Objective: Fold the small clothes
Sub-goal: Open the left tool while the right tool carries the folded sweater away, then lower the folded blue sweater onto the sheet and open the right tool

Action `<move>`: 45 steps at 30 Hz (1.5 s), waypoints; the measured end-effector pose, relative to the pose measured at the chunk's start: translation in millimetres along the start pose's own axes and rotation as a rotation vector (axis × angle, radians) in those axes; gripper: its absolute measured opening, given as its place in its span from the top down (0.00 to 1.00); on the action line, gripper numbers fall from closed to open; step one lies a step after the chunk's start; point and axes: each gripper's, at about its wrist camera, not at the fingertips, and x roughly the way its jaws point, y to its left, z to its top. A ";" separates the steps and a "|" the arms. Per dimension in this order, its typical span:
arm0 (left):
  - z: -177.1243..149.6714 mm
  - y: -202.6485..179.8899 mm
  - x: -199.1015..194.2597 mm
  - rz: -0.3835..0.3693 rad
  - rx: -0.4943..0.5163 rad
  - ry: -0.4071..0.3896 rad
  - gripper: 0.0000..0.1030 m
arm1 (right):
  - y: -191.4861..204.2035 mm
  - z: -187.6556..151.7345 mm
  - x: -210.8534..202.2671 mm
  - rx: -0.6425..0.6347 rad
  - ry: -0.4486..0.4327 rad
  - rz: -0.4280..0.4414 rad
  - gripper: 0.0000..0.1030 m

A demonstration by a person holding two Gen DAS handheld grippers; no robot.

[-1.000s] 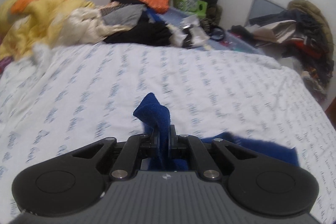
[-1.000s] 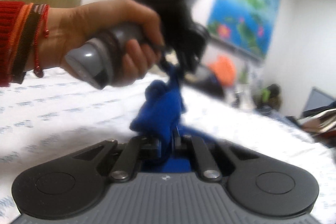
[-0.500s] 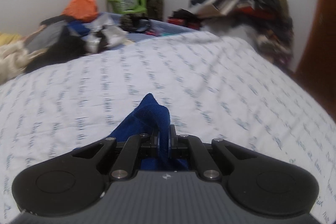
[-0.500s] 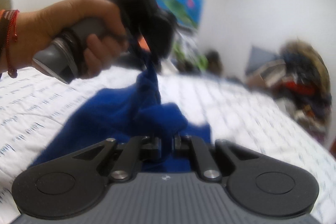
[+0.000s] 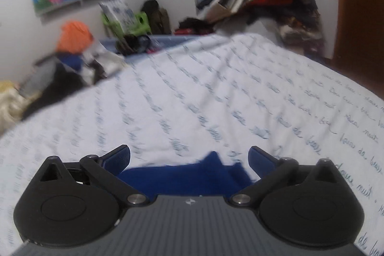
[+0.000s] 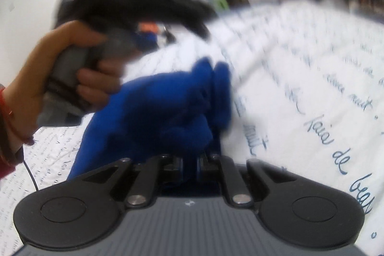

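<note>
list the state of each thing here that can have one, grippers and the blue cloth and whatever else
left gripper: open, jaws spread wide, holding nothing
right gripper: shut on the blue cloth
blue cloth: bunched and partly lifted at the right gripper, the rest lying on the bed sheet
bed sheet: spread flat, lightly creased
clothes pile: unfolded, heaped at the far edge of the bed

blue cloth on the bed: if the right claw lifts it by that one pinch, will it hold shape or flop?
Likely flops: the blue cloth bunches in soft folds ahead of the right claw. Probably light, as one pinch holds that bunch up. It looks fuzzy, so slipping seems unlikely. The open left claw gives no support.
</note>
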 end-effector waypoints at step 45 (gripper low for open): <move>-215.2 48.2 -177.8 0.152 0.128 -0.101 0.00 | -36.3 15.8 -18.9 0.014 0.091 -0.035 0.89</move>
